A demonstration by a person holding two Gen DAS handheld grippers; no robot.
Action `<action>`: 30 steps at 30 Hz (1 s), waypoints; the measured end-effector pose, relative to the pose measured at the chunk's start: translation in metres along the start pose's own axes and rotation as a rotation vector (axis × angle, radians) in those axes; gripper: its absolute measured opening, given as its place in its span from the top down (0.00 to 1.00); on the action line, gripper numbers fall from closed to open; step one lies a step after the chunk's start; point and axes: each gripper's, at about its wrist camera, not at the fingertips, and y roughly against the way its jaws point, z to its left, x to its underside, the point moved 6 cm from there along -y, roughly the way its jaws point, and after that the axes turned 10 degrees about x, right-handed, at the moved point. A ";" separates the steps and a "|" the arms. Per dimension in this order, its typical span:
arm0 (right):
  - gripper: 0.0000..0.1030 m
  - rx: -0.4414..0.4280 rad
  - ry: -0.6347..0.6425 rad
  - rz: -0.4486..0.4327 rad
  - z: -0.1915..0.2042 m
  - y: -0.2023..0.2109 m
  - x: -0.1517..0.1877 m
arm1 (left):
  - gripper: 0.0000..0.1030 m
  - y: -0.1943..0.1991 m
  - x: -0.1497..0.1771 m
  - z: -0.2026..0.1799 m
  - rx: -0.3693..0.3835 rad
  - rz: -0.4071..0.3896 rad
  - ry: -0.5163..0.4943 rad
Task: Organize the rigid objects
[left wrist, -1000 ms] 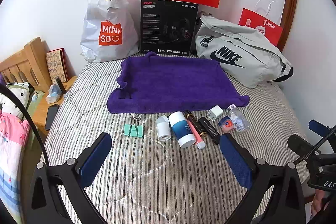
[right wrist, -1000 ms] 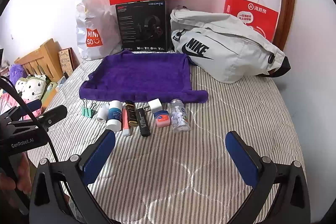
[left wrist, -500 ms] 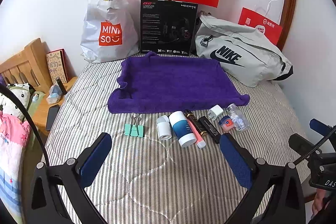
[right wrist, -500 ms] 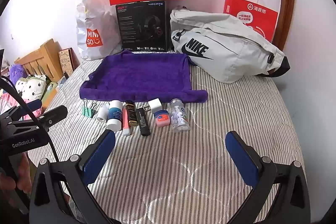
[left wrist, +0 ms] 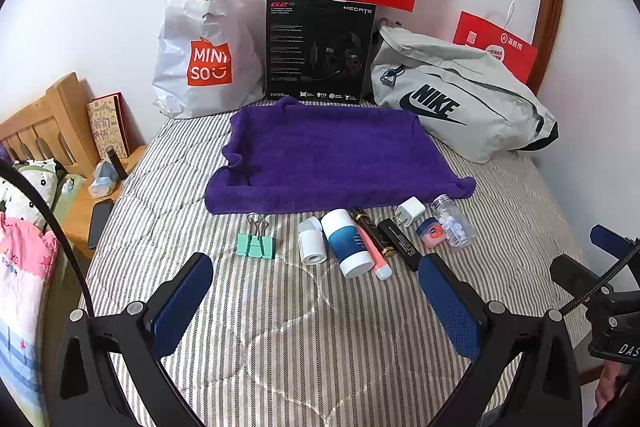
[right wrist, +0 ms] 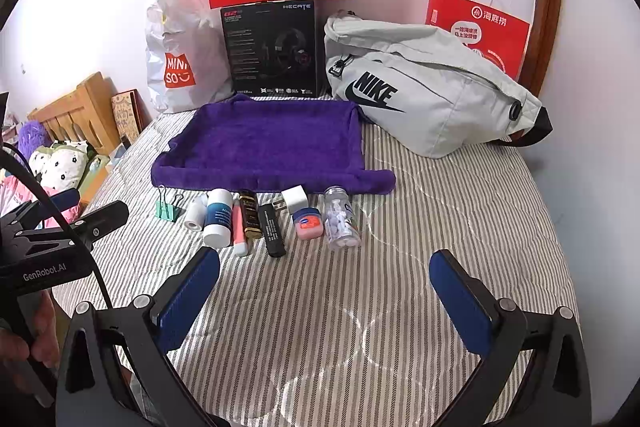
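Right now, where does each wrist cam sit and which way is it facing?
Left wrist: low over the striped bed, on the left gripper, facing the wall; centred on the purple towel and the row of small items; its own open fingers show, plus the right gripper at the right edge.
Right wrist: same height, further right, on the right gripper, facing the wall; the left gripper and a hand show at the left edge.
Shared: towel, green binder clip, pill bottle, Nike bag.

left wrist: faces bed [left wrist: 320, 327] head-on | right wrist: same, from farther right | shared: towel [left wrist: 332, 155], wall
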 end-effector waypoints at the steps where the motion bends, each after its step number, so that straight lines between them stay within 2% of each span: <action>1: 0.00 0.000 0.002 -0.001 0.000 0.001 0.001 | 0.00 0.000 0.000 0.000 -0.001 0.001 0.000; 19: 0.00 -0.012 0.006 0.008 0.001 -0.002 -0.001 | 0.00 -0.007 -0.004 0.003 0.023 0.017 0.002; 30: 0.00 -0.032 0.008 0.045 0.002 -0.031 -0.012 | 0.00 -0.045 -0.008 0.031 -0.036 0.084 0.017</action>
